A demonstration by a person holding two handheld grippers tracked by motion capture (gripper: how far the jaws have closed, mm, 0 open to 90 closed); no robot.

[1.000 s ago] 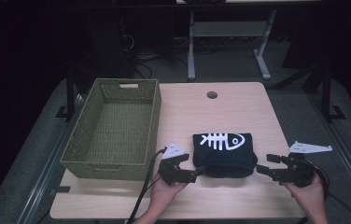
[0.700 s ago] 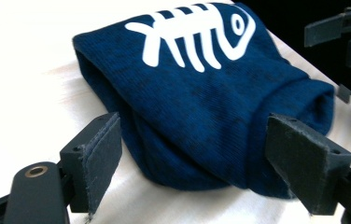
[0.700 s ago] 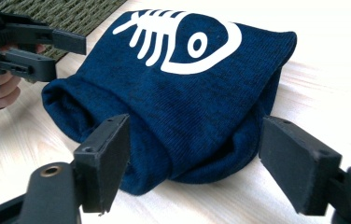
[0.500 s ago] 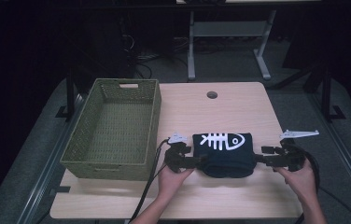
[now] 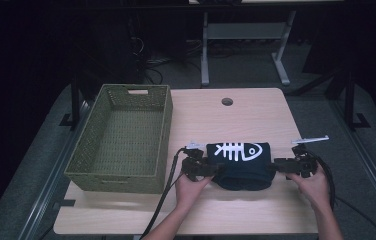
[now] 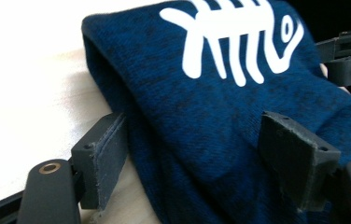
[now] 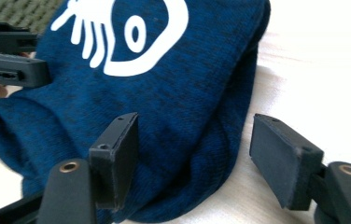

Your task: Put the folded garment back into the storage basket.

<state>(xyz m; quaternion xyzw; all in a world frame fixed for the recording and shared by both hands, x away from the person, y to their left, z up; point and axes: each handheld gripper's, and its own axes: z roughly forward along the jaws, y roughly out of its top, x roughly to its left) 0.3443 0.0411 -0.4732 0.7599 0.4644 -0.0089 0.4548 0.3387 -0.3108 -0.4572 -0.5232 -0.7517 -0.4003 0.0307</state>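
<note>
Both tongs, left and right, closing, gape around the wordless fish-skeleton-printed navy cloth.

From my seat, the folded dark blue knitted cloth looks soft and matt, its white fish-skeleton print smooth and flat. I see pale, smooth wood-grain on the table, a rough weave on the olive-green woven basket, and matt black plastic jaws with dull pads.

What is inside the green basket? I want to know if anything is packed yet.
The basket shows only its bare woven floor; the near wall hides a strip of it. The folded blue garment lies beside it on the table.
</note>
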